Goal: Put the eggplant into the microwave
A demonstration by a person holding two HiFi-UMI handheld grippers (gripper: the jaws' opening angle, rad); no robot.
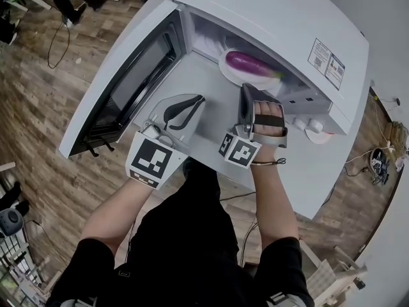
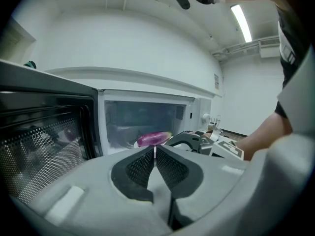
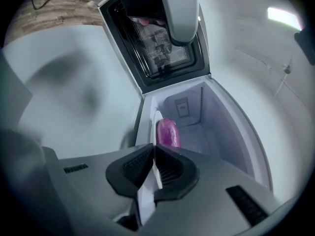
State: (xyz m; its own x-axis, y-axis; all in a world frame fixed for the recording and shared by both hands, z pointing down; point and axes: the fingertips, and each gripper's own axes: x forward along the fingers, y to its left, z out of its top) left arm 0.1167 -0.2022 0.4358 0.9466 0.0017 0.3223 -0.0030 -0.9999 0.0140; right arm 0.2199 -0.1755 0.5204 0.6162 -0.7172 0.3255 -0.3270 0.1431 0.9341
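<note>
Eggplant (image 1: 249, 63) is being shown by the head view lying on a plate (image 1: 225, 69) inside the open microwave (image 1: 287, 18); in the left gripper view the left gripper (image 2: 155, 149) is being held clenched and empty, and in the right gripper view the right gripper (image 3: 153, 149) likewise, both outside the cavity, apparently because delivery is done.

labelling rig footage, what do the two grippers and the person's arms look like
Both the left gripper and right gripper have pale grey shells, with black ribbed pads on the tongs. Each carries a cube with black-and-white square markers. Black straps cross the right hand; the sleeves are black and short.
</note>
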